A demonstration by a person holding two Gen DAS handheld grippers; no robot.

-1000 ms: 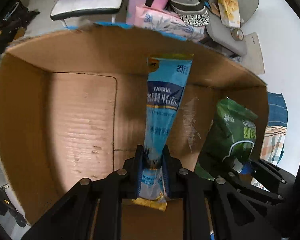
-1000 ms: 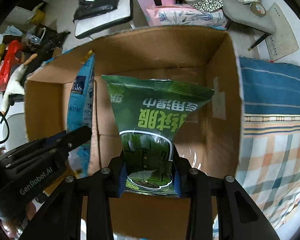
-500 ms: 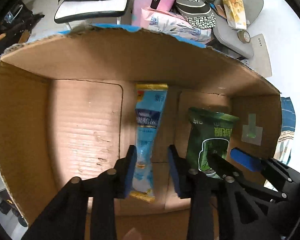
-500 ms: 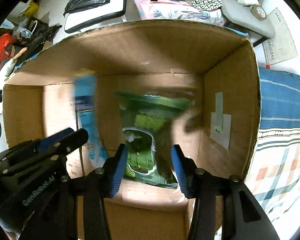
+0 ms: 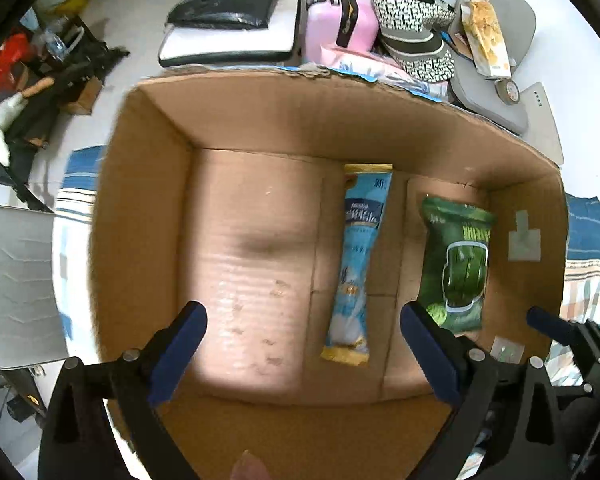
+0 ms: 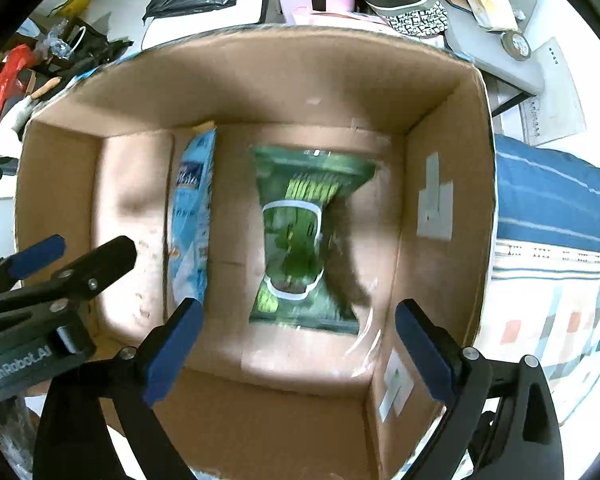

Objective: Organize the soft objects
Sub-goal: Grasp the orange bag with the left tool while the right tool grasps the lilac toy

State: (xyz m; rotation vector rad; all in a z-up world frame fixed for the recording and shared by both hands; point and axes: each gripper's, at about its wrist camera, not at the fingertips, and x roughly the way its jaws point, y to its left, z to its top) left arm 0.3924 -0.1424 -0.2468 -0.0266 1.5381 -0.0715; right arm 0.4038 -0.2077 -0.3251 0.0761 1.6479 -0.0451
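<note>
Cardboard box [image 5: 260, 132] floor — 2 packets; clutter [image 5: 412, 40] beyond.

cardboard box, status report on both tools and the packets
Left tool open, empty. Right tool open, empty. Blue packet and green packet flat in cardboard box, apart. Nothing in the way.

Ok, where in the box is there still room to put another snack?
The biggest bare patch of the box floor lies between its left wall and the blue packet. A thin strip separates that packet from the green bag. The right side is crowded: the green bag lies close to the right wall. Both grippers hang open above.
</note>
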